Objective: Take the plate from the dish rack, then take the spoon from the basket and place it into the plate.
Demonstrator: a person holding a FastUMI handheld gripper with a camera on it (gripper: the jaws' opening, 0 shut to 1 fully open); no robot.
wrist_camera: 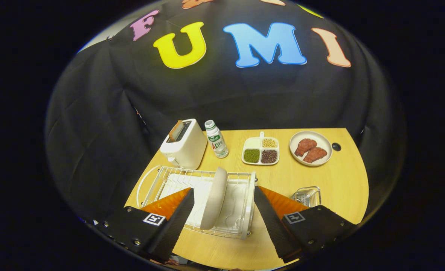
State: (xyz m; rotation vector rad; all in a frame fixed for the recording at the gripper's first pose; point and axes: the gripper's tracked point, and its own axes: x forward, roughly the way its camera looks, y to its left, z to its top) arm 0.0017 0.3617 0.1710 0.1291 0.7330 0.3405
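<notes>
— So, where is the plate [215, 197]?

— Low in the frame, just left of centre. It stands on edge in the white wire dish rack [241, 210], lined up between the two fingers.

— And the gripper [222, 194]?

— Released, fingers spread wide. One sits on either side of the plate with a gap on both sides, touching nothing.

— The spoon?

— I cannot make one out. A small wire basket [307, 195] sits right of the rack, partly behind the right finger.

— What else is on the wooden table [339, 180]?

— Further up, left to right: a white toaster [185, 145] with toast in its slot, a small bottle [217, 138], a divided tray [261, 151] of beans, and a round dish [310, 148] holding two pieces of meat.
</notes>
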